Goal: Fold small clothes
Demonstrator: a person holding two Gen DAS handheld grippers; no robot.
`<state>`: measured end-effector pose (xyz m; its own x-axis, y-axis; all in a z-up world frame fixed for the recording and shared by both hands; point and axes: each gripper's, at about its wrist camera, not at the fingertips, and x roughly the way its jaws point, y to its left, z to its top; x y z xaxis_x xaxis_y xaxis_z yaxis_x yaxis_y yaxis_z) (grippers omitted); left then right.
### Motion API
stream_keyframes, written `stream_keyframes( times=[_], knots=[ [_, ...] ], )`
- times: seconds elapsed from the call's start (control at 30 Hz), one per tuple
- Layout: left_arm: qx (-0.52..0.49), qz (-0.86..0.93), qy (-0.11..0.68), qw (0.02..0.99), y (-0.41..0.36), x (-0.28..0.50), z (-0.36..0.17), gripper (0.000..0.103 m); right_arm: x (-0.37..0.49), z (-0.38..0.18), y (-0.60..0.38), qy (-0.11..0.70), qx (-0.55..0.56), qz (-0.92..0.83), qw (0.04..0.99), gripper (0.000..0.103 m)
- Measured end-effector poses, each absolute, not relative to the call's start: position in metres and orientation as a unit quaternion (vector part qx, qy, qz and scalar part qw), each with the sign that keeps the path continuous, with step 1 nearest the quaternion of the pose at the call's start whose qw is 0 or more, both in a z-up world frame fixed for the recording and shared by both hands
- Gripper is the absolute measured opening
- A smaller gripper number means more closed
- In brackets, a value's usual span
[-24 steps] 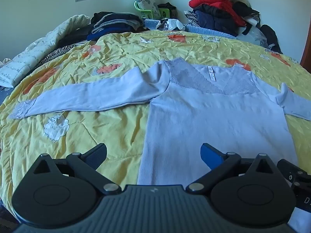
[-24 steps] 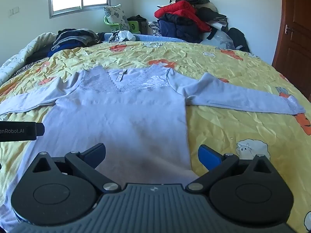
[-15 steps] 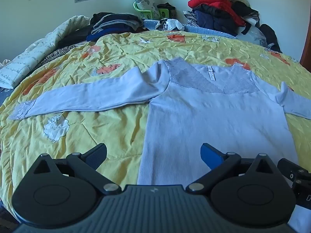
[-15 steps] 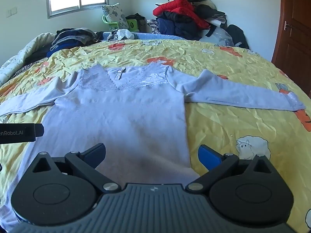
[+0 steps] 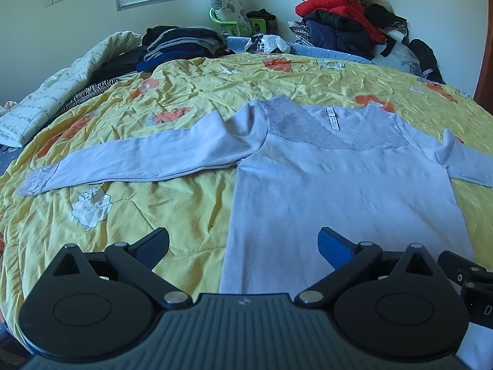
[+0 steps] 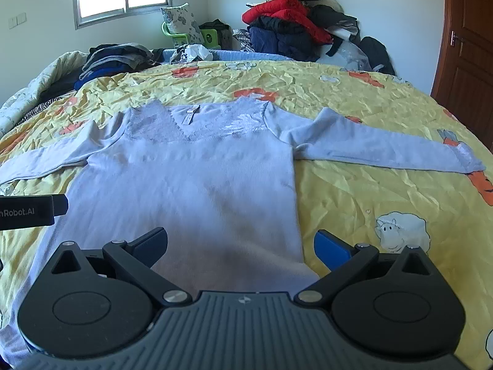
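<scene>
Both views edged slightly closer, pale blue top (image 5: 339,178) spread flat on yellow bedspread (image 5: 185,98), left gripper (image 5: 243,243) and right gripper (image 6: 240,243) both spread wide, holding nothing

Shirt hem (image 5: 255,277): is disappearing behind the left gripper (image 5: 243,248) body.
Right sleeve (image 5: 474,166): is running off the left view's right edge.
Left sleeve (image 6: 37,163): is running off the right view's left edge.
Neck label (image 5: 332,121): its print is showing too small to read.

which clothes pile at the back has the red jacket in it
The tall heap in the right corner: a red jacket sits near its top. The lower folded stack on the left is only dark greys and blue.
</scene>
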<state>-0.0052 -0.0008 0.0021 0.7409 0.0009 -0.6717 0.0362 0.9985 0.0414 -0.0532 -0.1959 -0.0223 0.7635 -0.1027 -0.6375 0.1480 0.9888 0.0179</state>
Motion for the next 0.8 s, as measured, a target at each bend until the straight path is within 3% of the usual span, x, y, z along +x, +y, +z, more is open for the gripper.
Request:
stream_keyframes(
  times=[0.8],
  knots=[
    [0.035,-0.005,0.355,0.934,-0.0039,-0.0054,0.0001,0.103,-0.059,-0.0223,-0.2019,0.333,0.061,-0.063,0.939,0.103]
  ],
)
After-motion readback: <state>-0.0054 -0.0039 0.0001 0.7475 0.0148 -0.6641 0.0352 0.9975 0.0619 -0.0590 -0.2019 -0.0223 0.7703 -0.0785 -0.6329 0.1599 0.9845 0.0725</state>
